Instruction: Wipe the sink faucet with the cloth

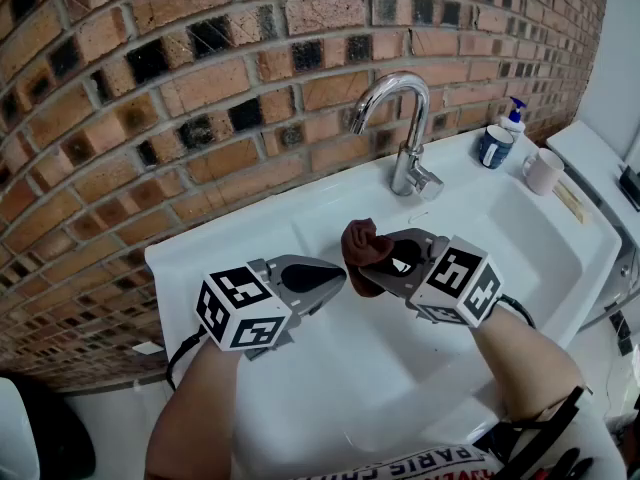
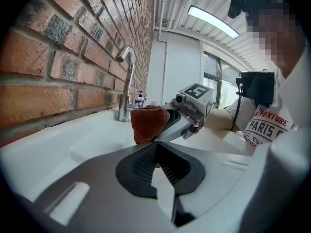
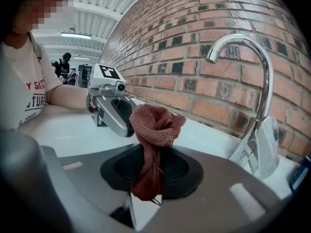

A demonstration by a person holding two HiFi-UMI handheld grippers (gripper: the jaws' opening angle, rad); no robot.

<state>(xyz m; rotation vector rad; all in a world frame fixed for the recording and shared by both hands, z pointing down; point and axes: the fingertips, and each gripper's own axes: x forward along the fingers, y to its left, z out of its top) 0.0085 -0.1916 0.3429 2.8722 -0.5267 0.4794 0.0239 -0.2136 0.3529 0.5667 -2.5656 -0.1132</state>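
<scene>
A curved chrome faucet (image 1: 405,128) stands at the back of the white sink (image 1: 540,258), against the brick wall. My right gripper (image 1: 372,265) is shut on a rust-brown cloth (image 1: 362,250), which bunches up above its jaws over the basin, in front of and below the faucet. In the right gripper view the cloth (image 3: 155,130) is pinched between the jaws, with the faucet (image 3: 257,96) off to the right, apart from it. My left gripper (image 1: 338,276) is shut on nothing, its tip close to the cloth (image 2: 148,123). The faucet (image 2: 127,79) shows behind it.
A blue mug (image 1: 495,146), a soap pump bottle (image 1: 514,116) and a pale mug (image 1: 545,171) stand on the sink's back right corner. The brick wall (image 1: 200,78) runs right behind the faucet. A white fixture (image 1: 600,158) sits further right.
</scene>
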